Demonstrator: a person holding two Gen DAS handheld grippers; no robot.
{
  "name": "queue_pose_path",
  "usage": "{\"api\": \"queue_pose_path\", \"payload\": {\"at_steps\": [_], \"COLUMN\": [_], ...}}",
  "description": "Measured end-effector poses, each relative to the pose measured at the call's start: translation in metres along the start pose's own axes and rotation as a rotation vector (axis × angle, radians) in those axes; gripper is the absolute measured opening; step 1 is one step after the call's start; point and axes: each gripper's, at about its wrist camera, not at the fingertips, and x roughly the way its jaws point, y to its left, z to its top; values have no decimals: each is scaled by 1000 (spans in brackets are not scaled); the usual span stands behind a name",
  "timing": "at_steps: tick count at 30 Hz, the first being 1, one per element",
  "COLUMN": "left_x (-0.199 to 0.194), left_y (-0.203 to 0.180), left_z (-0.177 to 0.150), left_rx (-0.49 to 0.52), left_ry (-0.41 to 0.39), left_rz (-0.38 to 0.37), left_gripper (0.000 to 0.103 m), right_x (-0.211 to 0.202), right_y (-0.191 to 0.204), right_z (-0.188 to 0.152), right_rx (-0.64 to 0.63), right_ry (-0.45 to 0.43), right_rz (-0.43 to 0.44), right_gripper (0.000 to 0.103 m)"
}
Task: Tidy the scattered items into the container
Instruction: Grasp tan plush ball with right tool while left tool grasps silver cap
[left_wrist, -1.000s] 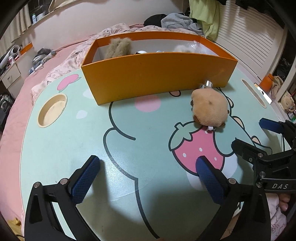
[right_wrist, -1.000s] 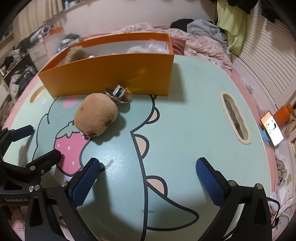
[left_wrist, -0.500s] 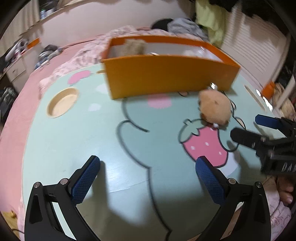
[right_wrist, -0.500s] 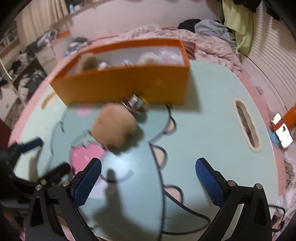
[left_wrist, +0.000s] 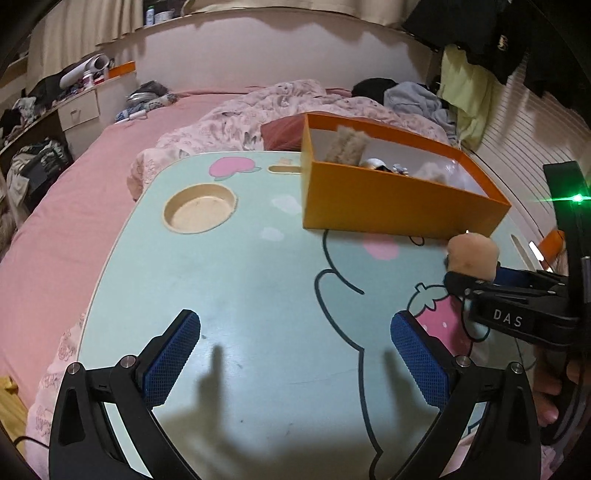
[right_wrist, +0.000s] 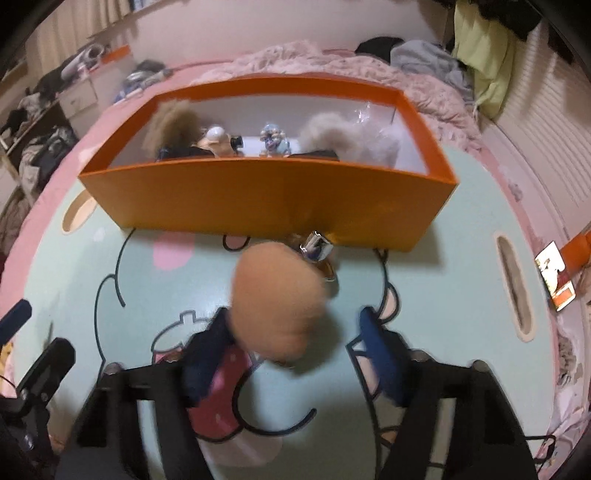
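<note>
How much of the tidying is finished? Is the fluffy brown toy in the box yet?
Not yet. Several toys already sit inside the orange box. The right gripper is closing around the brown plush toy, which is still outside the box. A small shiny thing also waits on the table. The left gripper is open and empty.

Mint-green cartoon-printed counter (left_wrist: 258, 280) with pink strawberry, orange cardboard box (right_wrist: 266, 199), tan round plush toy (right_wrist: 277, 306), blue-padded black tongs (left_wrist: 295, 354).
</note>
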Motion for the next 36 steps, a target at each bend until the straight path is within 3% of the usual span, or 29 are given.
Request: {"api": "queue_pose_path", "payload": {"at_steps": [1,4,8,14,19,24,28,29,30,32,36], "left_x": [0,-2,-2,5,8,11,28,34,41,55,73], "left_y": [-3,-13,-30,-73,-108,-115,-130,-136,-144,-157,-178], "left_z": [1,1,6,23,34,45,56,55,53,49,46], "left_rx": [17,61,131,256,363,338,296,307,325,363,399], "left_ry": [-1,-3,8,52,41,39,67,86,109,155,152], "left_rz": [-6,-13,-52,-191,-201,-236,-286,-282,-272,-252,-209], "left_gripper": [103,103,103,103,103,103,102,96,82,68,68], "right_x": [-2,-9,-21,-40,-46,-44,-46,-47,-47,-46,-47], "right_y": [0,-6,-20,-67,-78,-83,-96,-101,-107,-118,-131], "right_z": [-2,-10,-26,-41,-45,-47,-48,-49,-49,-49,-51], "right_rx": [-8,-20,-21,70,70,104,121,133,151,180,203], "right_ry": [6,22,-4,-80,-71,-81,-104,-110,-114,-121,-126], "right_rz": [15,77,159,270,414,310,160,147,144,142,143], "right_gripper": [40,37,36,36,36,36,36,36,36,36,36]}}
